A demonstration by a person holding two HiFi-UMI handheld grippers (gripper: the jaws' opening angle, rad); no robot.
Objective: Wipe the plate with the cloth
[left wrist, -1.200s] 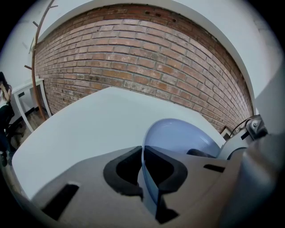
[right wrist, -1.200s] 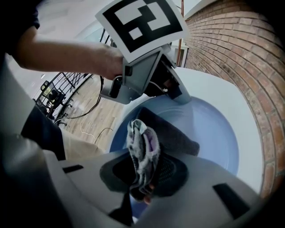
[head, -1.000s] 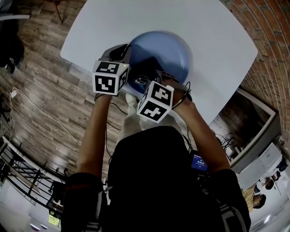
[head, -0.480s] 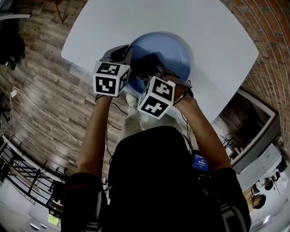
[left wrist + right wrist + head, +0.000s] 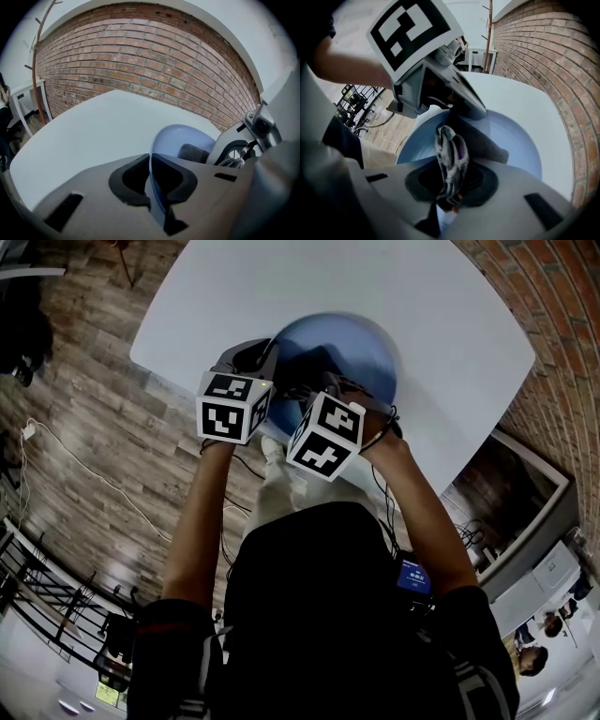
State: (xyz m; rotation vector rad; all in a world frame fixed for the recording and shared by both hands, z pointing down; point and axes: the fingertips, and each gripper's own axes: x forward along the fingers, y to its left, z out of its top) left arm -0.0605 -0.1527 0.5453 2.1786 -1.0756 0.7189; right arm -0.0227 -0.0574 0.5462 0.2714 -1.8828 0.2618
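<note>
A blue plate (image 5: 347, 357) is held tilted over the near edge of the white table (image 5: 281, 287). My left gripper (image 5: 149, 180) is shut on the plate's rim (image 5: 152, 159), which runs edge-on between its jaws. My right gripper (image 5: 449, 180) is shut on a grey cloth (image 5: 450, 159), and the cloth's free end (image 5: 485, 143) lies against the plate's blue face (image 5: 511, 140). In the head view the two marker cubes (image 5: 234, 407) (image 5: 326, 437) sit side by side in front of the plate and hide the jaws. The left gripper's body (image 5: 436, 89) shows large in the right gripper view.
A brick wall (image 5: 140, 70) runs along the far side of the table. Wooden floor with cables (image 5: 75, 465) lies to the left. A coat stand (image 5: 490, 28) and a small white table (image 5: 23, 101) stand at the room's end.
Both grippers and the plate have drifted slightly right and down in the head view. The right cube has closed in towards the left one. Both holds are unchanged.
</note>
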